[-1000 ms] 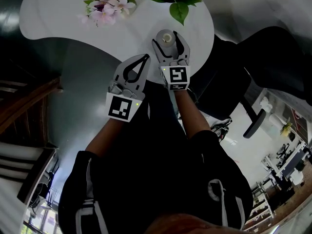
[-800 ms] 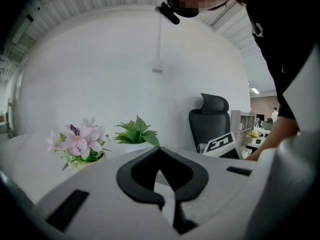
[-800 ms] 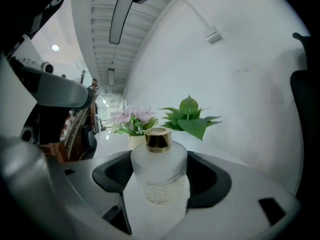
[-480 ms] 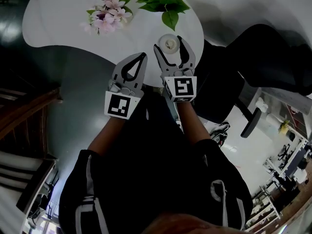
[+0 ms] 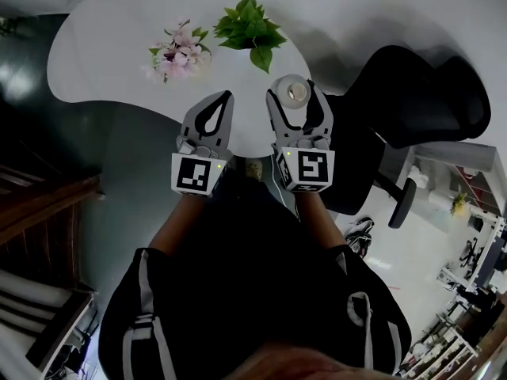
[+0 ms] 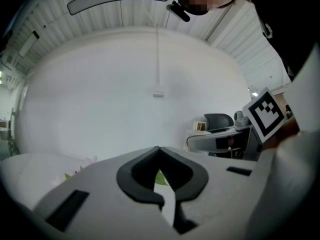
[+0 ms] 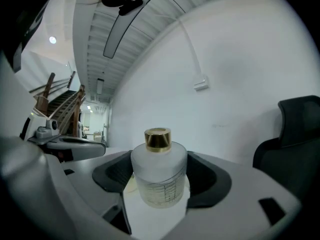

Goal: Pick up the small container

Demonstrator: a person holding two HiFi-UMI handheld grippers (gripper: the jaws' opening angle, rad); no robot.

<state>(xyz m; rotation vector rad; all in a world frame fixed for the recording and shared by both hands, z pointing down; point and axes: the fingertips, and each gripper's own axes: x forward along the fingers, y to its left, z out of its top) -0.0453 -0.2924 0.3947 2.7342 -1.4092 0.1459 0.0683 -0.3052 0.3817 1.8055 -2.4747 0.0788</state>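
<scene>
Now the small container point(image 7: 159, 174), a frosted white jar with a gold cap point(image 7: 158, 138), stands upright between the jaws of my right gripper point(image 5: 294, 89). The right gripper view shows the dark pads point(image 7: 207, 176) closed in against both sides of the jar, so the gripper has hold of it around the body, with the cap rising clear above the jaws. From the head view the jar sits at the right-hand edge of the round white table point(image 5: 111, 46), and I cannot tell whether its base rests on the tabletop or hangs just off it. A green leafy plant point(image 5: 249, 34) is near it, up and to the left, and a bunch of pink flowers point(image 5: 178, 54) lies further left on the same table. A black chair point(image 5: 420, 101) stands just beyond the table edge on the right. My left gripper point(image 6: 160, 151) is beside the right one, over the near edge of the table, its jaw tips brought together with nothing between them; a bit of green leaf point(image 6: 159, 178) shows through the gap behind the tips.
</scene>
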